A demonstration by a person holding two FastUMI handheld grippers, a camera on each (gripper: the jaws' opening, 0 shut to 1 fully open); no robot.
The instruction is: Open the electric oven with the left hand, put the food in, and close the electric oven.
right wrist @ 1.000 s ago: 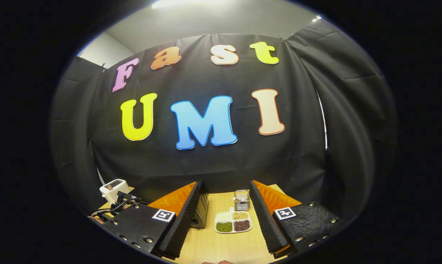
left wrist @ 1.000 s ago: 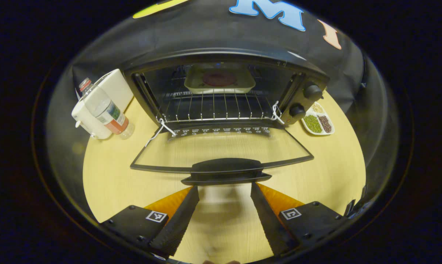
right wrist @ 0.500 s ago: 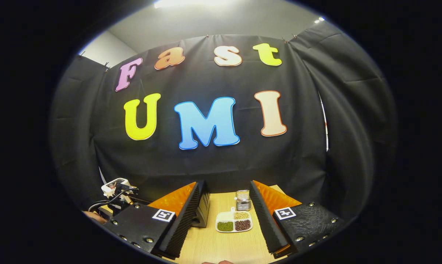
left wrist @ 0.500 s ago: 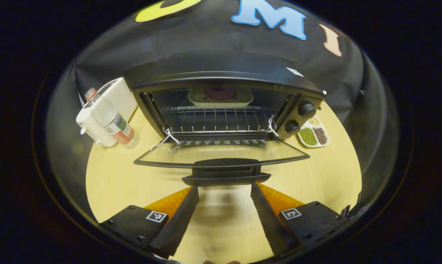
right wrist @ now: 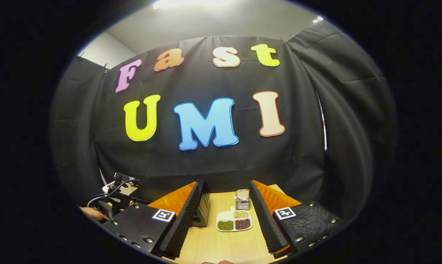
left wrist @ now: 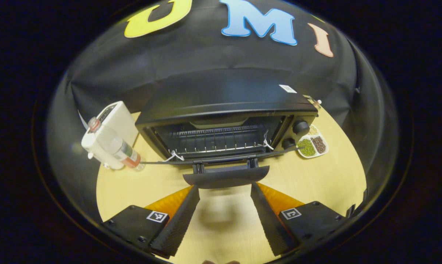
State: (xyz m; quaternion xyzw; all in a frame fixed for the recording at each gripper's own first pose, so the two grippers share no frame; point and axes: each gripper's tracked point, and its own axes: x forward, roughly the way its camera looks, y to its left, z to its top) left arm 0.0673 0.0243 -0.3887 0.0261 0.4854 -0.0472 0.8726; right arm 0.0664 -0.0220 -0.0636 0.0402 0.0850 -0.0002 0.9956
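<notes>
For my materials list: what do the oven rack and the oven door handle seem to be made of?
The oven rack looks like bare metal wire: thin parallel rods with a bright shine. The oven door handle looks like matte black plastic, smooth and moulded, though coated metal cannot be excluded.

A black electric oven [left wrist: 228, 99] sits on a pale wooden table [left wrist: 327, 176], its door [left wrist: 221, 160] open and level, handle [left wrist: 226, 177] facing the left gripper [left wrist: 224, 198], whose fingers are spread apart just short of it. A plastic bottle [left wrist: 113, 145] stands left, a divided dish of beans [left wrist: 312, 145] right.
</notes>
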